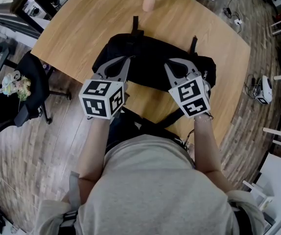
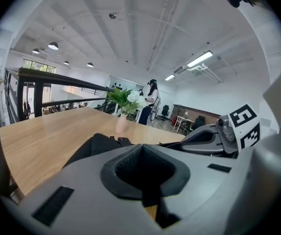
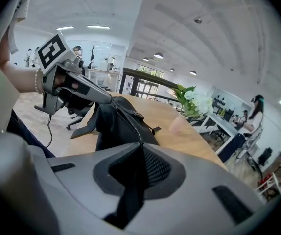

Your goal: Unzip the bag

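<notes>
Black fabric of the bag point(image 1: 150, 65) sits clamped in the clenched fingers of the right gripper point(image 3: 141, 148), and the bag stretches ahead of them on the wooden surface point(image 1: 81, 28). The left gripper point(image 2: 143, 147) has its fingers pressed together at the bag's top by the zip line point(image 3: 134, 124); whether they pinch anything there is too small to tell. Beyond both sets of fingers, past the bag, stands a pink vase point(image 1: 149, 2).

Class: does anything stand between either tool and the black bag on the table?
Nothing visible does. The left tool and right tool are both at the bag; the vase stands beyond it, out of the way.
</notes>
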